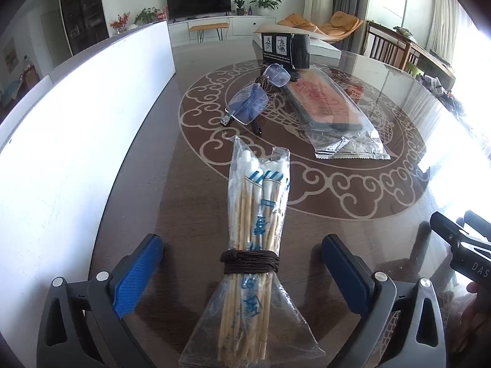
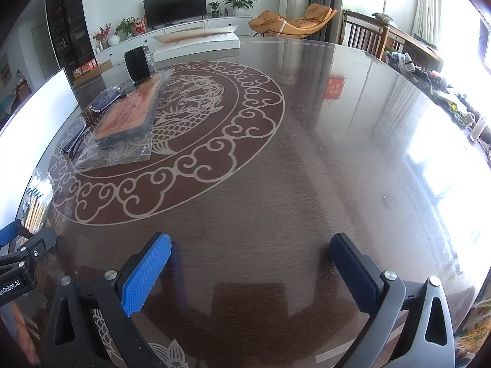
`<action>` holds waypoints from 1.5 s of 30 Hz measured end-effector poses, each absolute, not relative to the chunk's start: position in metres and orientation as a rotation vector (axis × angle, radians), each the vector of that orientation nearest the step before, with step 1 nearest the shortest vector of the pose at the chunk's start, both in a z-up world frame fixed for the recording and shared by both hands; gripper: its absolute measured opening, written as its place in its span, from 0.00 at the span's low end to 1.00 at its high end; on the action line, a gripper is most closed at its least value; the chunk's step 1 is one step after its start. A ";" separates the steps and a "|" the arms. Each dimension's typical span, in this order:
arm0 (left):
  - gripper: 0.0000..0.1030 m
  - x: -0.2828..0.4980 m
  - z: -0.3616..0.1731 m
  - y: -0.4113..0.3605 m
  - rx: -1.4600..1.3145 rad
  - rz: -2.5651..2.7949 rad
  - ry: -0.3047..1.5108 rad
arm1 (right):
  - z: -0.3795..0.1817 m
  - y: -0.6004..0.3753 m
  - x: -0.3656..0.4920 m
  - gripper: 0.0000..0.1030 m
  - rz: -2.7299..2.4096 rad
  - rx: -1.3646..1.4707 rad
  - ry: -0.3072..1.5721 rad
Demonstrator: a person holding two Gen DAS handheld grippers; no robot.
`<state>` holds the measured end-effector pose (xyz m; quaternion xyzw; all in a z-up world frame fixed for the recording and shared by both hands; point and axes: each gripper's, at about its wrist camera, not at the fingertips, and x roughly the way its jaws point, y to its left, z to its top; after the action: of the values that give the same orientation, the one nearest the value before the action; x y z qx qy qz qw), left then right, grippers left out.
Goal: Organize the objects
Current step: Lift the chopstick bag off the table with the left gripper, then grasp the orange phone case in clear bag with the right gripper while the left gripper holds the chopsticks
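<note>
A clear bag of cotton swabs [image 1: 256, 239], tied with brown cord, lies on the table between the fingers of my left gripper [image 1: 242, 260], which is open and not touching it. Farther off lie rimless glasses [image 1: 256, 96], a wrapped orange-topped block [image 1: 326, 104] and a black box [image 1: 285, 50]. My right gripper [image 2: 251, 263] is open and empty over bare table. In the right wrist view the swab bag [image 2: 36, 202] is at the far left, with the wrapped block [image 2: 129, 113], the glasses [image 2: 106, 98] and the black box [image 2: 139, 64] beyond it.
A white bin wall [image 1: 79, 141] runs along the left side of the glass-topped table [image 2: 307, 159]. A flat white box [image 2: 199, 40] sits at the table's far edge. Chairs and clutter stand beyond the right edge.
</note>
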<state>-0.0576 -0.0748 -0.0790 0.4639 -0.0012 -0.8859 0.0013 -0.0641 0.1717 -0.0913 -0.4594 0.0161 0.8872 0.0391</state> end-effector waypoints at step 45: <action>1.00 -0.059 -0.079 -0.073 1.446 -2.780 0.001 | -0.050 0.136 -0.155 1.00 2.909 -1.544 0.226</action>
<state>-0.0589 -0.0732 -0.0789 0.4614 0.0002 -0.8872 0.0041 -0.1548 0.1362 -0.0504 -0.4662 0.0683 0.8784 -0.0797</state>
